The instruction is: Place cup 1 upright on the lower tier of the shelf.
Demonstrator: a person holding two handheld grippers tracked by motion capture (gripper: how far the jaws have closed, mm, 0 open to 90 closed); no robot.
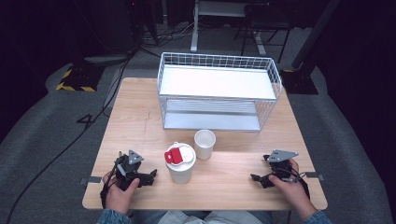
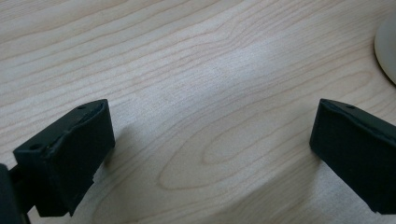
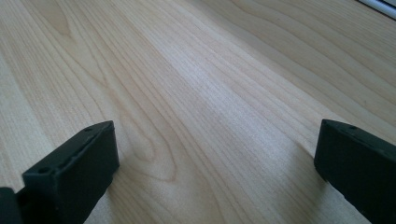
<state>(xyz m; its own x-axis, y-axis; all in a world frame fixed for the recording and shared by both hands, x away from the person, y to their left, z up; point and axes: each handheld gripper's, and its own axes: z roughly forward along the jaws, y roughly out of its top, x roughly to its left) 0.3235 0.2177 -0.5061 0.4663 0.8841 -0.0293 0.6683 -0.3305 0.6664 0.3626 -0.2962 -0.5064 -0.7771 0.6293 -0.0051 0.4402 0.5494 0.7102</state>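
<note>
High view showing left gripper (image 1: 148,176) resting open-jawed just left of white paper cup with red-tabbed lid (image 1: 180,162), nearer than open-jawed right gripper (image 1: 258,178).

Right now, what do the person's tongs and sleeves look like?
Both tongs, left and right, are black with two blocky jaws, and each carries a grey three-cornered plate on top. The sleeves at the wrists look like blue denim.

Left gripper (image 1: 150,176) and right gripper (image 1: 255,178): black, two blocky jaws each, grey three-cornered top plates, trailing black cables; blue denim sleeves (image 1: 110,217) at lower frame edge.
</note>
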